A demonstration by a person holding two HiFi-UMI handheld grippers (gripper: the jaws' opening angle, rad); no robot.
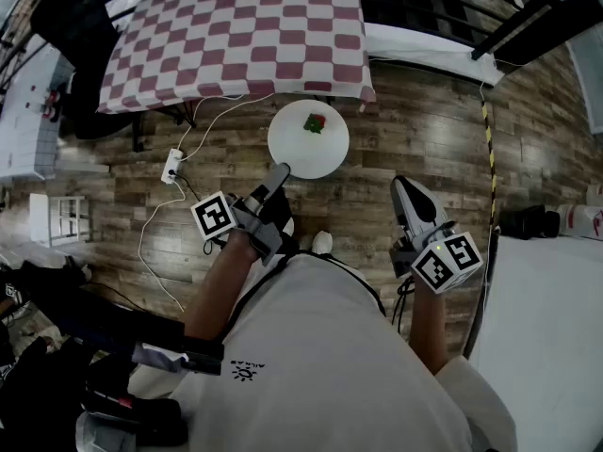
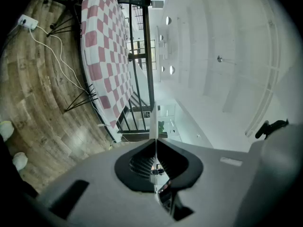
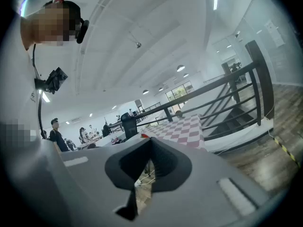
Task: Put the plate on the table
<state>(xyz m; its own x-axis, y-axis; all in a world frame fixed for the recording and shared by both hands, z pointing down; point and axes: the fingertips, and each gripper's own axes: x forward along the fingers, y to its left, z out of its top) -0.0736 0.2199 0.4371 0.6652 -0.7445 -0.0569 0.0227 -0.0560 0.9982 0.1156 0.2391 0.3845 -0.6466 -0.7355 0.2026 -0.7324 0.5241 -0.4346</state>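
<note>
The checkered table (image 1: 236, 36) lies at twelve o'clock. Your plate (image 1: 300, 153) hangs over the floor (image 1: 424, 111), just short of the table, with your left gripper (image 1: 280, 172) pinched on its seven-o'clock rim. Your right gripper (image 1: 405, 188), at four o'clock from the plate, is closed and empty.

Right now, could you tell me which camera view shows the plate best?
The head view: the whole white plate shows from above, a red item on it, its near rim pinched by the left gripper. The left gripper view shows it edge-on, a thin line between the jaws. The right gripper view misses it.
</note>
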